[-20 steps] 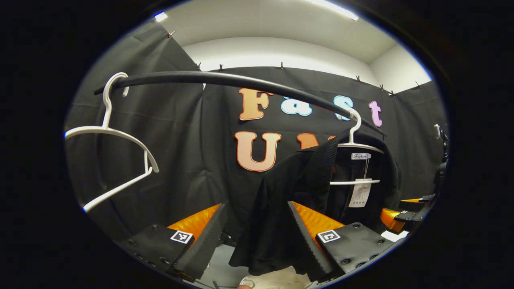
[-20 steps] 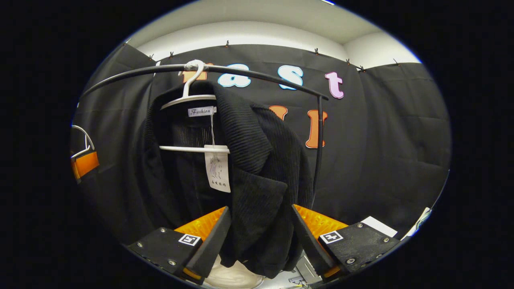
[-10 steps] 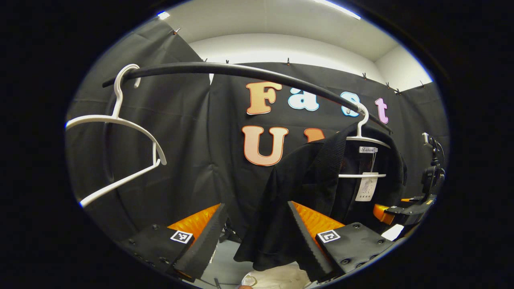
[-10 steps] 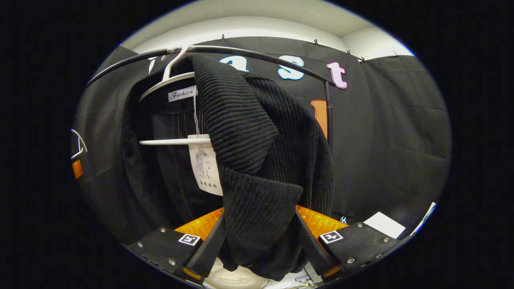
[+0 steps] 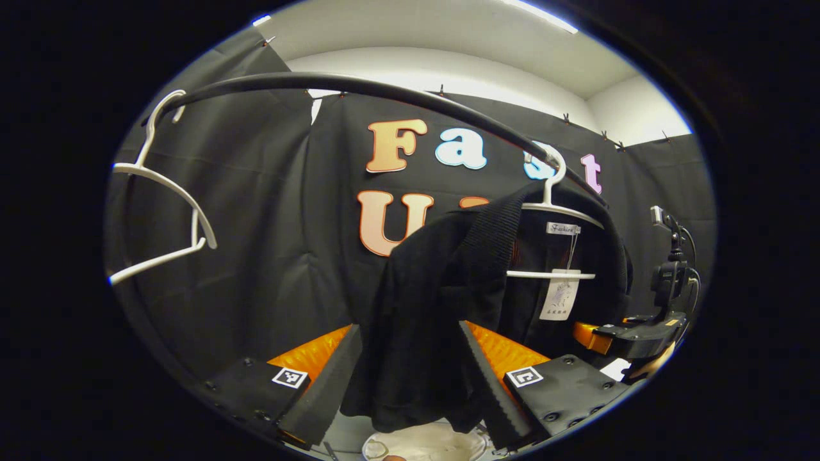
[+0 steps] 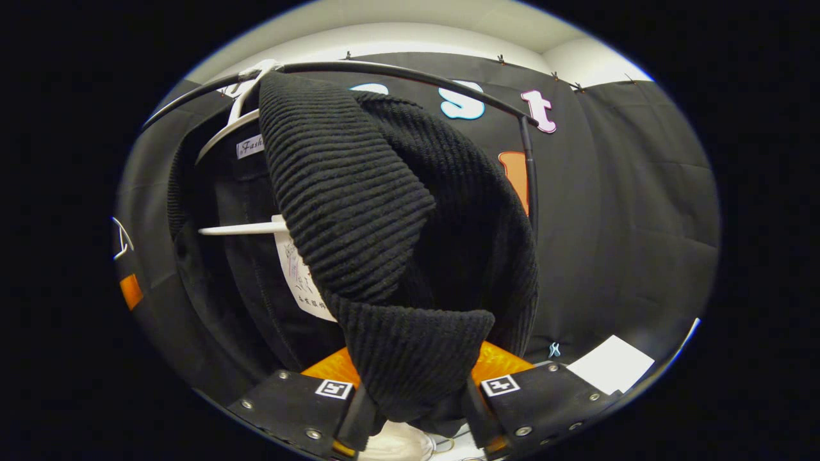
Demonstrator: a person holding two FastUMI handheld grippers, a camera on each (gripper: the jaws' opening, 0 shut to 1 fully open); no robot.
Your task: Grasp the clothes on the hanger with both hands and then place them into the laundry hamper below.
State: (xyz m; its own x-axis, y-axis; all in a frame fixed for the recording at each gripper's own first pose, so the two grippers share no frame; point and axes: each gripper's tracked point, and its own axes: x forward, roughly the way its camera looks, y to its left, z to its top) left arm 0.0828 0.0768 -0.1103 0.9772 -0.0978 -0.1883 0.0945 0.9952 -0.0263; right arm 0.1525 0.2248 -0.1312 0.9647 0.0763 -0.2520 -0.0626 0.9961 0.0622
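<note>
With the right gripper point(image 6: 413, 410) closed on the black knit garment point(image 6: 359, 211) hanging on its white hanger point(image 5: 556, 205) and the left gripper point(image 5: 410, 378) wide open around its hem, pulling now risks dragging the hanger off the rail point(image 5: 359, 89)

The left gripper point(image 5: 410, 374) points forward and slightly up, its fingers spread wide with black fabric hanging between them. The right gripper point(image 6: 415, 410) has its fingers drawn close, both pressing on a knit fold. It also shows from the left gripper view point(image 5: 631, 334).
</note>
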